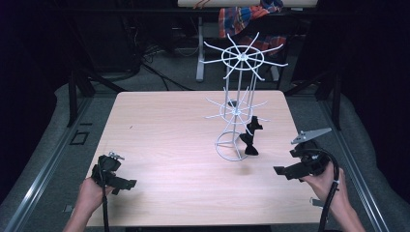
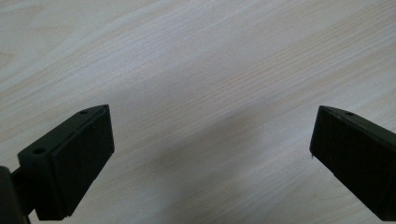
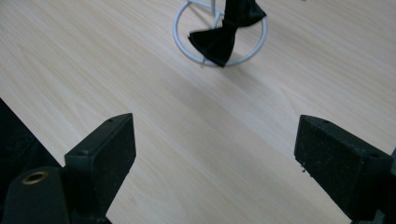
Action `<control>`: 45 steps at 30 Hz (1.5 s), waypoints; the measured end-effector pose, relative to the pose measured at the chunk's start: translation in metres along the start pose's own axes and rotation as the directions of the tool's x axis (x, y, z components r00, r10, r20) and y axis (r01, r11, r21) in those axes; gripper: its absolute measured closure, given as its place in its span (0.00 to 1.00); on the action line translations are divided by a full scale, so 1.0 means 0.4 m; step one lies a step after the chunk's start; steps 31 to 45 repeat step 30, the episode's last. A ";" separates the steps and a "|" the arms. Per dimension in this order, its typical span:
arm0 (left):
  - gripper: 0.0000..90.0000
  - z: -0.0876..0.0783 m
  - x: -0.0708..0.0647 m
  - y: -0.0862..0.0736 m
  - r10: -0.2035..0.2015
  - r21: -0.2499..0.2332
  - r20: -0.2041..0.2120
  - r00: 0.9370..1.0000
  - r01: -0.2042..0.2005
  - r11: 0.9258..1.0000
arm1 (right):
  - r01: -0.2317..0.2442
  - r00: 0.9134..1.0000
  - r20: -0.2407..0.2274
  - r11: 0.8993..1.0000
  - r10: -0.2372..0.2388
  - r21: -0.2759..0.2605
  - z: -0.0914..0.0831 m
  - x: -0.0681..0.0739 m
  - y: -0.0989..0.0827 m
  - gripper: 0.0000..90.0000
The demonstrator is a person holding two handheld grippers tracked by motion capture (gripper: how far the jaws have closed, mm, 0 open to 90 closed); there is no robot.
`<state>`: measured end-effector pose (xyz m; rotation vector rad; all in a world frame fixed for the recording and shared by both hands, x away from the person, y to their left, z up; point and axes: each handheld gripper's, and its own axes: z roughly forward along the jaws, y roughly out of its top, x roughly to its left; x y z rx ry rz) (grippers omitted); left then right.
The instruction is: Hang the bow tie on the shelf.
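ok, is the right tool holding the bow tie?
No. The right tool is open over bare table, while the bow tie hangs on the wire rack.

Both hand-held grippers were matte black plastic. The left gripper (image 1: 126, 184) had blocky wedge-shaped jaws with small screw holes and a black cable trailing behind it. The right gripper (image 1: 279, 170) carried a grey three-cornered plate on top and a thick black cable; bare forearms, no sleeves.
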<state>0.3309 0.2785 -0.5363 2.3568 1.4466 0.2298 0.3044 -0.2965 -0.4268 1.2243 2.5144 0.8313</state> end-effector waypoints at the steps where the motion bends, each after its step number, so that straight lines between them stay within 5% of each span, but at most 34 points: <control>1: 0.00 0.000 0.000 0.000 0.000 -0.001 -0.002 1.000 0.000 1.000 | -0.004 1.000 -0.002 1.000 0.004 0.003 0.000 -0.002 -0.010 0.13; 9: 0.00 0.001 -0.004 0.002 0.004 0.002 -0.002 1.000 -0.004 1.000 | -0.052 0.999 -0.015 0.998 0.052 0.030 0.013 -0.012 -0.069 0.13; 20: 0.00 -0.002 -0.004 0.003 0.011 -0.006 0.003 1.000 -0.011 1.000 | -0.104 0.993 -0.038 0.987 0.109 0.121 0.094 -0.023 -0.131 0.13; 25: 0.00 -0.004 -0.007 0.004 0.012 -0.009 0.005 1.000 -0.012 1.000 | -0.086 0.995 -0.039 0.982 0.094 0.170 0.126 -0.017 -0.138 0.13; 45: 0.00 -0.004 -0.006 0.004 0.015 -0.007 0.003 1.000 -0.015 1.000 | -0.091 0.994 -0.043 0.980 0.100 0.180 0.130 -0.022 -0.140 0.13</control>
